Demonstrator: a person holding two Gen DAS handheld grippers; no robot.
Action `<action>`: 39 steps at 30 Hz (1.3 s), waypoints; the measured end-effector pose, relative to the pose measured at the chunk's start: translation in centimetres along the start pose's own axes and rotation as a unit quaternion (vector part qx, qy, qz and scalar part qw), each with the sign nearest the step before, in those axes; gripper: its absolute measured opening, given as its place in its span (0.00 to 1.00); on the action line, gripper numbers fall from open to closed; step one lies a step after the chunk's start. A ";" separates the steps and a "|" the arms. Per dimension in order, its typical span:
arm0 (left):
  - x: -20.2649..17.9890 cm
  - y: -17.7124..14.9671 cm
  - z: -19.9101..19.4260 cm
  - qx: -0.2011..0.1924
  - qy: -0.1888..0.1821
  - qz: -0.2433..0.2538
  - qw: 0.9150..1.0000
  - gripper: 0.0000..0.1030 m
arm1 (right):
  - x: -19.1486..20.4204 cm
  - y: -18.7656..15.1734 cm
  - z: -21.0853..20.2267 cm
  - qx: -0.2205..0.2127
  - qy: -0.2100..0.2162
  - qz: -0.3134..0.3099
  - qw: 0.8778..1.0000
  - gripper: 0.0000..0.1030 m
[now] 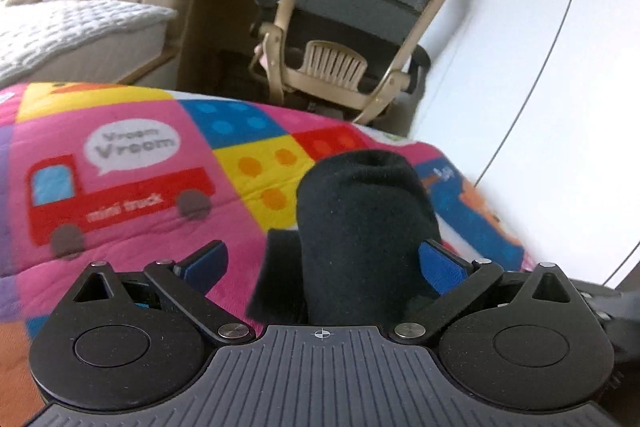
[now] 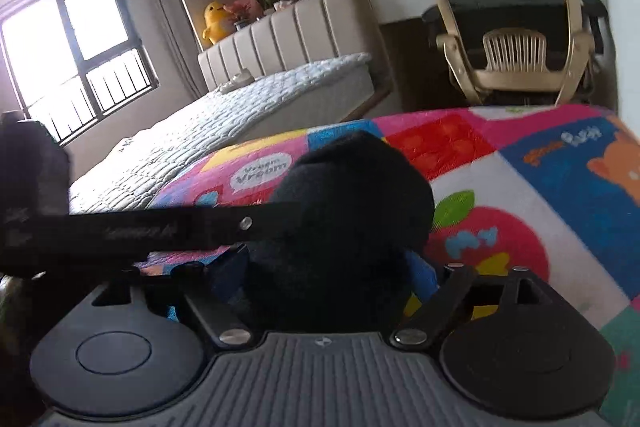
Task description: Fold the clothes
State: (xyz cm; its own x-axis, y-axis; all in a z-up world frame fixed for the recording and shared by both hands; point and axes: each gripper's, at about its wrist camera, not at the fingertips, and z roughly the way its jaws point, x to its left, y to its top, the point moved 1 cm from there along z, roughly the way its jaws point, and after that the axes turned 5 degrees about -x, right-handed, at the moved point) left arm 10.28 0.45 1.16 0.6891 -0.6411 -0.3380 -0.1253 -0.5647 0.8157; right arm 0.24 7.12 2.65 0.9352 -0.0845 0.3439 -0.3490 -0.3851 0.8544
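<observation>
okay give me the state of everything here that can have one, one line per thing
Left tongs: open, black garment between the fingers.
Right tongs: open, garment bunched between them.
Black garment: rolled into a bundle, lying on the blanket.
Colourful blanket: spread flat.
Office chair: upright, unoccupied.
Bed: bare quilted mattress cover.

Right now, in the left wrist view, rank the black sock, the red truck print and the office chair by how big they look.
1. Office chair, though it's farthest away.
2. Black sock, enlarged by nearness.
3. Red truck print, close behind the sock; that order is unsure.
</observation>
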 end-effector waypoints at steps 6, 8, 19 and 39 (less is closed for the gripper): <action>2.5 -0.4 0.3 0.011 -0.022 -0.058 0.998 1.00 | -4.0 -0.3 1.0 0.013 0.011 0.110 0.994 0.83; 2.9 -0.6 0.8 0.025 -0.033 -0.081 0.996 1.00 | -5.2 -1.2 2.4 0.032 0.040 0.167 0.985 0.88; 1.6 -1.1 3.4 0.051 -0.077 -0.121 0.988 1.00 | -7.5 -0.6 0.3 0.024 0.059 0.185 0.981 0.59; 2.3 -1.8 0.4 -0.038 0.009 -0.038 0.999 1.00 | -0.4 5.0 8.0 0.037 0.013 0.023 0.999 0.44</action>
State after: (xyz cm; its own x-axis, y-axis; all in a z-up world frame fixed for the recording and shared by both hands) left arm 11.84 -0.20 -1.24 0.7073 -0.5881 -0.3924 -0.0187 -0.5704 0.8211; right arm -1.43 -2.13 3.71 0.9163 -0.0790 0.3927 -0.3846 -0.4480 0.8071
